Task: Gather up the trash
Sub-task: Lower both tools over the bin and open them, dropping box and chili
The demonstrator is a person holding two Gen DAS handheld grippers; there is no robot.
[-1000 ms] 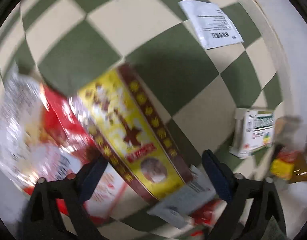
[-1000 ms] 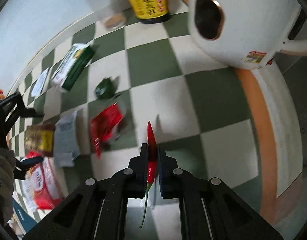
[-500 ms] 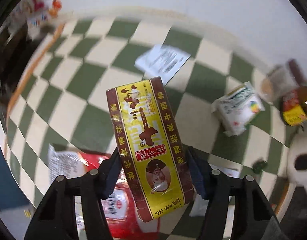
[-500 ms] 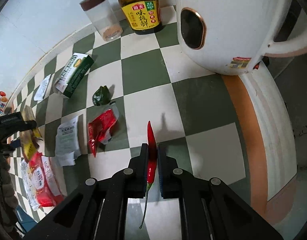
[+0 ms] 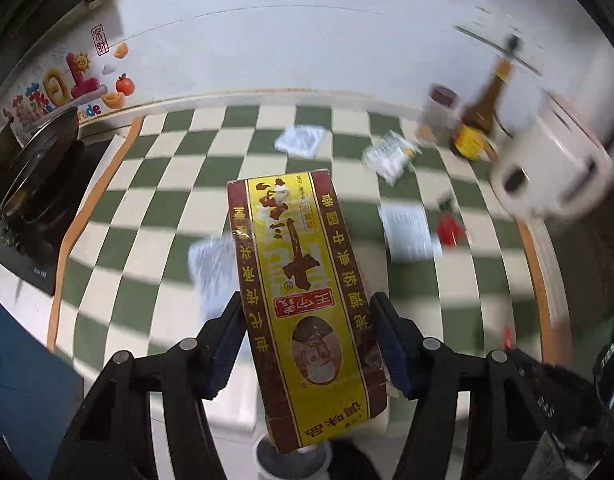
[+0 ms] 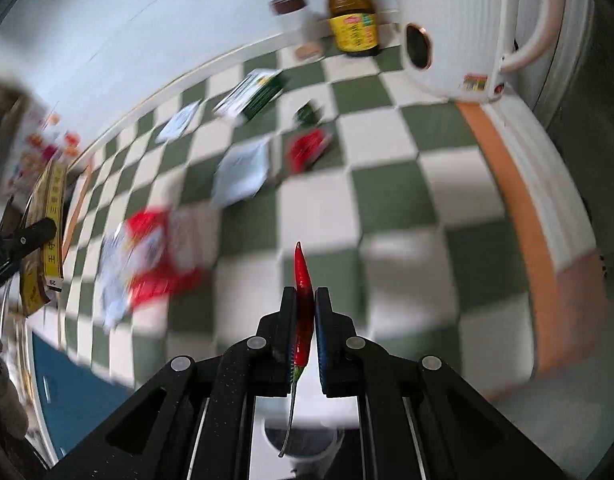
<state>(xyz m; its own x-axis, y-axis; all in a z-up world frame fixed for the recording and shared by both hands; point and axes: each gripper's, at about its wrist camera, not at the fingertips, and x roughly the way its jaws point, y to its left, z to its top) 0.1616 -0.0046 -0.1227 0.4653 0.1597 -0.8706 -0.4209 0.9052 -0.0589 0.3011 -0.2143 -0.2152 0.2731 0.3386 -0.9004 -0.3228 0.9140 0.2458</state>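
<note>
My left gripper (image 5: 307,320) is shut on a yellow and brown seasoning box (image 5: 303,300) and holds it well above the green-and-white checkered counter (image 5: 147,208). My right gripper (image 6: 306,306) is shut on a red chili pepper (image 6: 303,280), its green stem hanging down behind the fingers. The box and left gripper also show at the right wrist view's left edge (image 6: 47,220). Wrappers lie on the counter: a red snack bag (image 6: 155,252), a white packet (image 6: 243,172), a small red wrapper (image 6: 307,148), a green-and-white box (image 6: 255,92), a white sachet (image 5: 303,140).
A white rice cooker (image 6: 455,28), a sauce bottle (image 6: 353,20) and a jar (image 6: 295,20) stand at the back right. A stove with a pan (image 5: 35,168) is at the left. A round white rim (image 6: 303,440) shows low between the right fingers.
My left gripper has closed on the seasoning box and lifted it up and back from the counter. My right gripper has risen with the chili still held.
</note>
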